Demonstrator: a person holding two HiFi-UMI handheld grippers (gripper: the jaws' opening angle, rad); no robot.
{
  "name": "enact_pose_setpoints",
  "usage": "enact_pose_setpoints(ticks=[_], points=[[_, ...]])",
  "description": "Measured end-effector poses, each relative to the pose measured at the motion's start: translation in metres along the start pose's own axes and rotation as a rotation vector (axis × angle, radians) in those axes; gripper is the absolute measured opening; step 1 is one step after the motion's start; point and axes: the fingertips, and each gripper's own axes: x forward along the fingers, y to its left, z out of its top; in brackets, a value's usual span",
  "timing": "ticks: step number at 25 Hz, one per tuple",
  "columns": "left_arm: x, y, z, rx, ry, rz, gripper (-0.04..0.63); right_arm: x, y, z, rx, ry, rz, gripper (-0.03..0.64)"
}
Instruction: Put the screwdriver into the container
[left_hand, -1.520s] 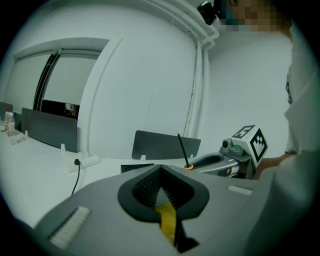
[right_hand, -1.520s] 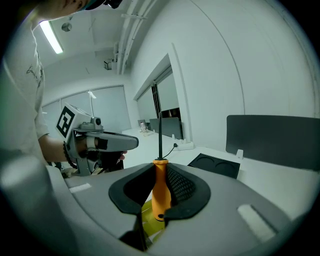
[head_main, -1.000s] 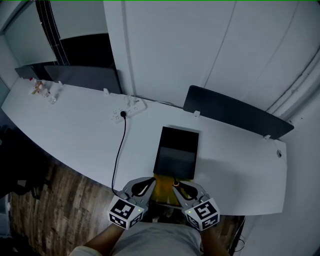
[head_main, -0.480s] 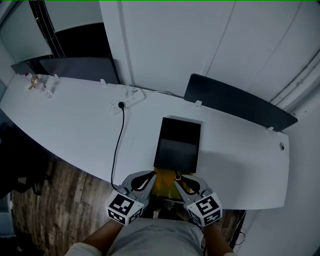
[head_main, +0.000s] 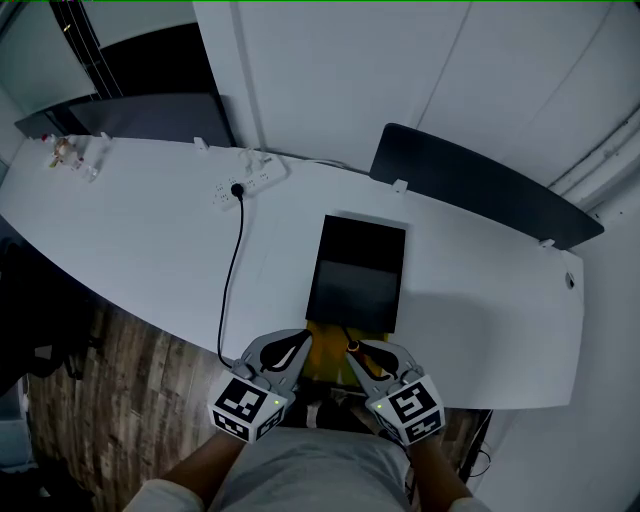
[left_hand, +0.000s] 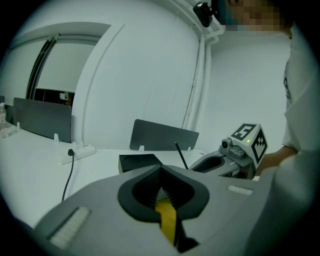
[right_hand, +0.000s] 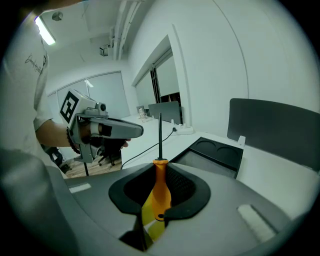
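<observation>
Your right gripper (head_main: 366, 358) has its jaws clenched on the screwdriver (right_hand: 160, 187). They grasp the orange handle, and the thin dark shaft stands up out of the jaws, close to upright in the right gripper view. From the head view, the screwdriver (head_main: 350, 347) sits at the near edge of the white counter (head_main: 150, 240), just short of the container (head_main: 357, 275) and outside it.

The container is a black rectangular tray lying flat on the counter straight ahead of you. Its far end shows 2 round recesses in the right gripper view, and nothing can be seen lying in it.

Your left gripper (head_main: 290, 352) hangs just beside the right one, at about the same height. In the left gripper view its jaws stand a little apart and grasp nothing. Only a strip of something yellow shows through the gap between them. That yellow thing (head_main: 322, 362) lies at the counter's near edge, below and between the 2 grippers; you cannot tell what it is.

Farther back on the counter lies a white power strip (head_main: 245, 180), with a black cable (head_main: 232, 270) running from it toward you and over the counter's edge. A dark panel (head_main: 480, 195) stands along the far edge, behind the container. Wooden floor (head_main: 110, 400) shows below the counter at your left.
</observation>
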Motion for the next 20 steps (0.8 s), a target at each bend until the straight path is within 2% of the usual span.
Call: enact_pose_setpoints(ticks=[12, 20], points=[[0.002, 0.011, -0.025, -0.032, 0.034, 0.014, 0.000, 0.019, -0.004, -0.029, 0.005, 0.080, 0.006, 0.086], [0.004, 0.017, -0.035, -0.042, 0.045, 0.012, 0.000, 0.036, -0.007, -0.054, -0.025, 0.172, -0.002, 0.086]])
